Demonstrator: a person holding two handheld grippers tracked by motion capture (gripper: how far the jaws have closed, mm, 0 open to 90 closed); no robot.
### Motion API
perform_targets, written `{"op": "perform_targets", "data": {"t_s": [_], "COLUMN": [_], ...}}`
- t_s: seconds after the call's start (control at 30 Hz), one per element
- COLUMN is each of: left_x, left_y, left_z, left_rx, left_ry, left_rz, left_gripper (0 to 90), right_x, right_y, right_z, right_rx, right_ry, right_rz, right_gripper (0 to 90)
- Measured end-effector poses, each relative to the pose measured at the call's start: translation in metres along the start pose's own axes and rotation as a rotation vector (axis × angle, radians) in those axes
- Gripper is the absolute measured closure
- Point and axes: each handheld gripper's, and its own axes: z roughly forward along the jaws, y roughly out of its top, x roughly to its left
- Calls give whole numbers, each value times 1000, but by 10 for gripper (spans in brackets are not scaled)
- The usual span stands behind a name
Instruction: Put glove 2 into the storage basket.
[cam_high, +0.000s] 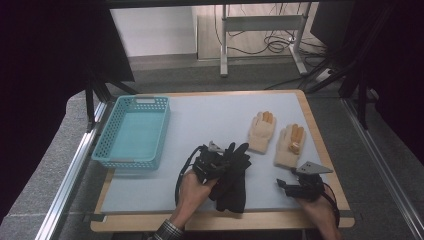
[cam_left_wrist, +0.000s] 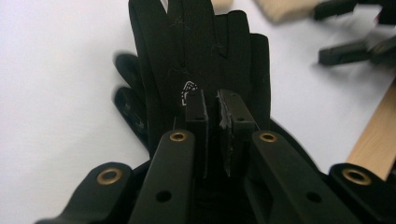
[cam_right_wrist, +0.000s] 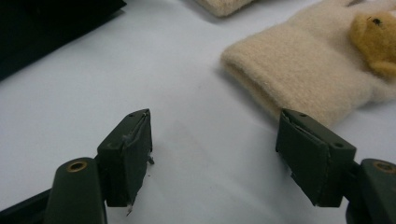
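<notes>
Farthest left, at about nine o'clock on the pale grey desk (cam_high: 210, 117), sits a turquoise perforated plastic basket (cam_high: 134, 131), rectangular, its long side running away from the person. Near the middle, toward six o'clock, the left tongs (cam_high: 223, 167) are clamped on a pair of black fabric gloves (cam_high: 234, 180); the hand behind them comes in from the bottom edge with a checked cuff at the wrist. In the left gripper view the two pads stand almost together with only a thin fold of black cloth pinched between them, and the glove fingers fan out beyond toward twelve o'clock, a small white mark (cam_left_wrist: 188, 90) printed just beside the left pad. The gloves hang partly off the tongs and partly rest on the desk.

Right of them, around two o'clock, two cream woolly gloves with orange fingertips lie flat side by side, apart from the black pair: the left cream glove (cam_high: 261, 132) and the right cream glove (cam_high: 290, 145). At four o'clock the right tongs (cam_high: 286, 184) rest low over the desk, jaws spread wide with nothing between them. In the right gripper view the bare desk shows between the two pads, and the cuff of a cream glove (cam_right_wrist: 299, 70) lies just beyond the right-hand pad, not touching it.
</notes>
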Motion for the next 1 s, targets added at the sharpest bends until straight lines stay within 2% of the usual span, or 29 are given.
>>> {"op": "perform_targets", "data": {"t_s": [0.07, 0.13, 0.17, 0.23, 0.3, 0.37, 0.47, 0.5, 0.53, 0.57, 0.6, 0.67, 0.7, 0.77, 0.83, 0.9, 1.0], "left_x": [0, 1, 2, 5, 5, 5, 11, 11, 18, 22, 26, 31, 30, 29, 26, 22, 16], "left_y": [-3, -2, 0, 4, 9, 13, 17, 17, 14, 12, 10, 7, 5, 3, 2, 4, 6], "left_z": [4, -4, -10, -19, -23, -19, -1, -1, 15, 21, 27, 30, 29, 25, 18, 8, -11], "left_rx": [16, -18, -31, -23, 7, 44, 127, 127, 188, 205, 209, 191, 175, 156, 129, 95, 10], "left_ry": [11, 4, 1, -28, -26, -30, -96, -96, -129, -155, -184, -211, -207, -182, -151, -114, -113], "left_rz": [37, 80, 99, 143, 211, 282, 319, 319, 318, 312, 290, 256, 231, 214, 177, 123, 6], "left_gripper": [766, 596, 566, 511, 505, 510, 510, 510, 516, 529, 563, 661, 725, 822, 843, 846, 845], "right_x": [0, 0, -1, 0, 0, -1, -1, -1, -1, -1, -1, -1, -1, -1, -1, -1, -1], "right_y": [0, 0, 0, 0, 0, 0, -1, -1, -1, -1, -1, -1, -1, -1, -1, -1, -1], "right_z": [0, 0, 0, 0, 0, 0, 0, 0, 0, 0, 0, 0, 0, 0, 0, 0, 0], "right_rx": [-1, -1, -2, -1, -1, -3, -3, -3, -3, -4, -4, -4, -4, -4, -4, -4, -3], "right_ry": [0, 2, 0, 2, 2, 2, 3, 4, 4, 4, 5, 4, 4, 5, 4, 5, 4], "right_rz": [2, -1, -3, -1, -2, -3, -2, -2, -1, -2, -1, -1, -1, -1, -1, 0, -1], "right_gripper": [268, 268, 268, 267, 267, 267, 267, 267, 267, 267, 267, 267, 267, 267, 267, 267, 267]}}
